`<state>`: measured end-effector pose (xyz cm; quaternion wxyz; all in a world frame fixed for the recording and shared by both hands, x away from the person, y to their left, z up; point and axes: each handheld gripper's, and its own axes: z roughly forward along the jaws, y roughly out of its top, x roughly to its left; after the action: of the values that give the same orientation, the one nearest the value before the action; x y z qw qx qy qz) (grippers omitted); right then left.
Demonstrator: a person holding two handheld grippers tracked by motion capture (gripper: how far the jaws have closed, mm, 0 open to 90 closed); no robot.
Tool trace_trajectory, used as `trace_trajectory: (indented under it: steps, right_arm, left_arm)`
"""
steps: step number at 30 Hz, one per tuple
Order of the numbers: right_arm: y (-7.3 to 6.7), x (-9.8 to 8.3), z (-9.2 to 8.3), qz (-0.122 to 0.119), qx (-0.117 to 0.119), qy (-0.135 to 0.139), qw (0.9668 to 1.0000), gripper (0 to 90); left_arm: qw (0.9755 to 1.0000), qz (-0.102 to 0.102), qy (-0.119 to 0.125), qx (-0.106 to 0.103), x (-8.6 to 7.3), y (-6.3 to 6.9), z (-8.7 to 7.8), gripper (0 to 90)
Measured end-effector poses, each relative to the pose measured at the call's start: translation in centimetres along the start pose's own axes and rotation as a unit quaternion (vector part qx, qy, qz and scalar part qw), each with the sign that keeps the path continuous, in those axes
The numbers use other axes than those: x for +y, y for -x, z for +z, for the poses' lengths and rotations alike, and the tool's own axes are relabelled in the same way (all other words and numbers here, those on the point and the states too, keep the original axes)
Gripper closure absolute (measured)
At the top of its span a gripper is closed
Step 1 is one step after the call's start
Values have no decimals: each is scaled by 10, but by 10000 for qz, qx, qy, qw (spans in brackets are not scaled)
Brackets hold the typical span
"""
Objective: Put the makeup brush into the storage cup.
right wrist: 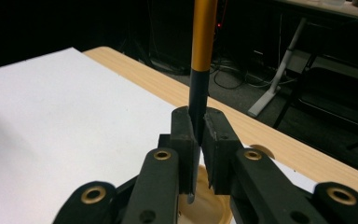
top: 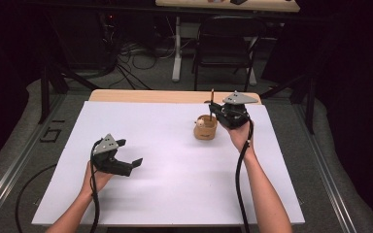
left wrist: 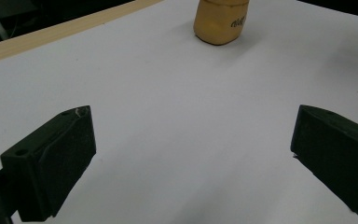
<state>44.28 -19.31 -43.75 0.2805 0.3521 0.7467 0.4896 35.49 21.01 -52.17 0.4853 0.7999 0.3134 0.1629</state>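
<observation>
Your left gripper (left wrist: 191,158) holds its black jaws wide apart, nothing between them — only the white surface (left wrist: 168,107). Ahead, near the top edge, stands a tan wooden cup (left wrist: 220,21) — its base visible.

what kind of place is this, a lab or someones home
Most likely a lab or recording workspace, not a home. A white sheet covers the wooden table, cables trail over the floor behind it beside a black folding chair, and the surroundings are kept dark.
</observation>
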Motion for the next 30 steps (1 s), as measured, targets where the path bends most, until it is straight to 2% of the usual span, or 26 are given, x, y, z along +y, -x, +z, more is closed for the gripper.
trace_trajectory:
  steps: [19,30]
  right_arm:
    - [3,-14,14,49,-47,-305,9995,836]
    - [4,-19,20,-45,-123,-463,9988,835]
  left_arm:
    - [10000,20,-14,-2,0,-1,0,0]
    - [10000,7,-19,-5,0,-1,0,0]
